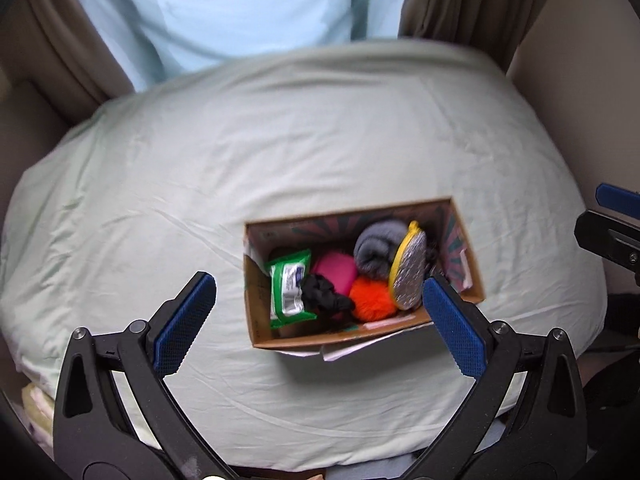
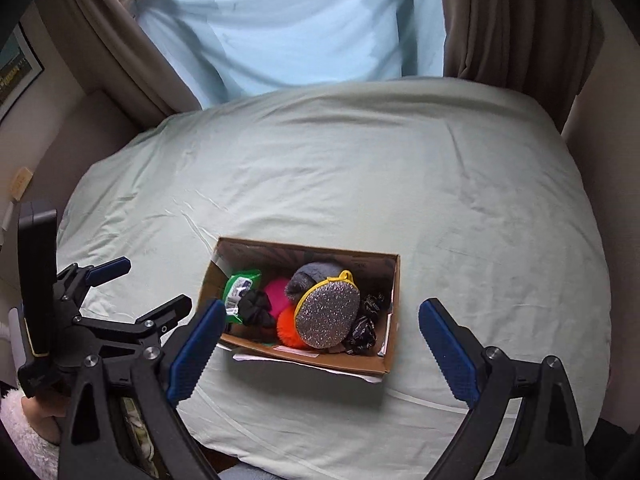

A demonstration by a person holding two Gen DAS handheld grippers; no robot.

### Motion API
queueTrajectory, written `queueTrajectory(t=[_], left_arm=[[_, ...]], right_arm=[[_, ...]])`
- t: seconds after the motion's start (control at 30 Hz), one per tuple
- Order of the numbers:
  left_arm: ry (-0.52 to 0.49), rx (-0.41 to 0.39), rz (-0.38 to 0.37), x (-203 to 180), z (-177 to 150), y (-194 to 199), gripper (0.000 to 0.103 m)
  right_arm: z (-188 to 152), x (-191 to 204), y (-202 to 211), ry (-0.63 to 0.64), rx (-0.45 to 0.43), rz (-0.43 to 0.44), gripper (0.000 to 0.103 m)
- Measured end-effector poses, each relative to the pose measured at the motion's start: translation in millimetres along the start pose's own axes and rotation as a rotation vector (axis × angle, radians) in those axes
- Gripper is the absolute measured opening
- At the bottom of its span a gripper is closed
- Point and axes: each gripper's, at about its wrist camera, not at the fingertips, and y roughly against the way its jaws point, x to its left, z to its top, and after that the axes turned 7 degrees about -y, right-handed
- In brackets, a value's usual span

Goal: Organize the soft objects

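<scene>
A cardboard box [image 1: 256, 304] [image 2: 320, 362] sits on the pale green bedsheet [image 1: 280, 152] [image 2: 440, 184]. Inside lie a green wipes pack [image 1: 289, 288] [image 2: 237, 286], a pink soft item [image 1: 335, 269] [image 2: 276, 290], a black scrunchie [image 1: 324, 294] [image 2: 256, 307], an orange pompom [image 1: 370, 299] [image 2: 285, 326], a grey rolled cloth [image 1: 376, 246] [image 2: 310, 276] and a silver glitter pad with yellow rim [image 1: 408, 272] [image 2: 328, 312]. A black-and-white patterned item [image 2: 362, 328] lies at the box's right end. My left gripper [image 1: 318, 322] [image 2: 138, 286] is open above the box's near side, holding nothing. My right gripper [image 2: 320, 348] is open, empty.
Brown curtains [image 1: 460, 0] [image 2: 512, 20] and a light blue sheer panel [image 1: 240, 12] [image 2: 300, 28] hang behind the bed. A framed picture [image 2: 16, 68] hangs on the left wall. The right gripper's tip [image 1: 616, 224] shows at the right edge. White paper [image 1: 360, 348] pokes from under the box.
</scene>
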Motion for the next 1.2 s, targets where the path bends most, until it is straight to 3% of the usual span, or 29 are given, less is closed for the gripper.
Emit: queueTrajectory(t=[0.17, 0.33, 0.47, 0.67, 0.77, 1.2], left_arm=[[0.048, -0.154, 0.049, -8, 14, 88, 0.103], [0.152, -0.323, -0.003, -15, 16, 163, 0.103], [0.207, -0.457, 0.029, -24, 7, 210, 0.103], [0.181, -0.593, 0.132, -52, -1, 255, 0.103], [0.160, -0.633, 0.139, -63, -3, 267, 0.103], [0.112, -0.663, 0.135, -80, -3, 278, 0.103]], right_arm=[[9, 4, 81, 0.038, -0.141, -0.034, 0.096], [15, 3, 148, 0.050, -0.297, -0.058, 0.096], [10, 0, 183, 0.056, -0.402, -0.087, 0.096], [-4, -5, 208, 0.070, -0.496, -0.146, 0.096], [-9, -10, 214, 0.057, -0.518, -0.147, 0.096], [-12, -30, 228, 0.002, -0.549, -0.179, 0.096]])
